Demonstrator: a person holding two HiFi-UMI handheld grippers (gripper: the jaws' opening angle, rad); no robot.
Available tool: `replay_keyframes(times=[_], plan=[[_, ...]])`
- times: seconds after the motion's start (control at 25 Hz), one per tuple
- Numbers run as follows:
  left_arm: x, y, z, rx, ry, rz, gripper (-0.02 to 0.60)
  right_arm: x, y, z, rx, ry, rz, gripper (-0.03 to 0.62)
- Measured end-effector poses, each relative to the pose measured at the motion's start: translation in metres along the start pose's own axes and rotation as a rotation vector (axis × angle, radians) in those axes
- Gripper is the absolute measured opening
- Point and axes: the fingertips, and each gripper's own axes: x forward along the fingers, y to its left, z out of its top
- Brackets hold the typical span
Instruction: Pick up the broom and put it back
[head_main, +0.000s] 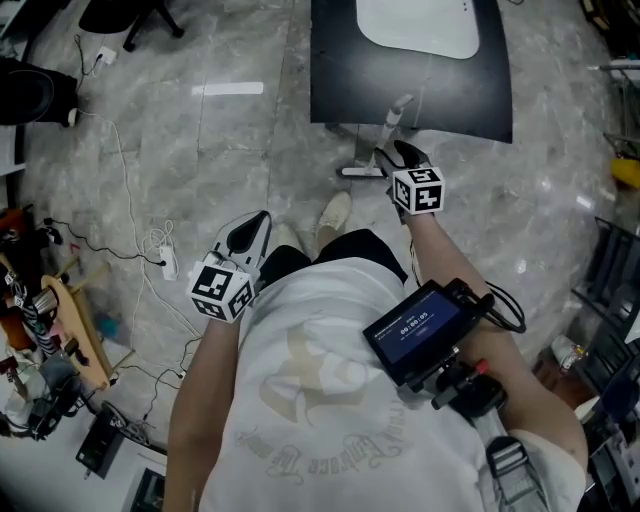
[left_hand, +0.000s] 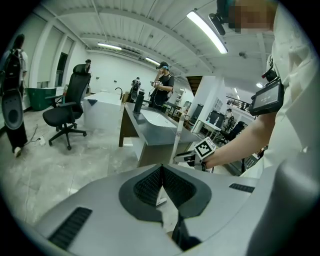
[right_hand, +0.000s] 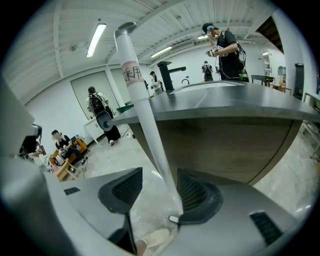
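Right gripper view, jaws apart — broom between

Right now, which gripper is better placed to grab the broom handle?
Right. The right gripper has its jaws open with the broom handle between them, not yet gripped. The left gripper is shut, empty, and well away from the handle.

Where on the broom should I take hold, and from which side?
Take the broom handle on its round shaft below the label, coming from the floor side: the table blocks the far side. It stands near upright between the open pads of the right gripper.
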Motion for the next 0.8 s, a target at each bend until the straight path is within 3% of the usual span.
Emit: replay_keyframes(times=[0.32, 0.64, 0.8], plan=[[-0.011, 0.005, -0.023, -0.036, 0.031, 0.026, 0.012, 0.037, -0.004, -0.04, 0.022, 0.115, -0.003, 0.224], [-0.026, -0.01, -0.042, -0.075, 0.063, 0.064, 0.012, 0.054, -0.022, -0.059, 0.009, 0.162, -0.037, 0.222], [-0.028, -0.023, -0.049, -0.079, 0.079, 0.06, 0.012, 0.055, -0.028, -0.059, -0.005, 0.157, -0.048, 0.182]])
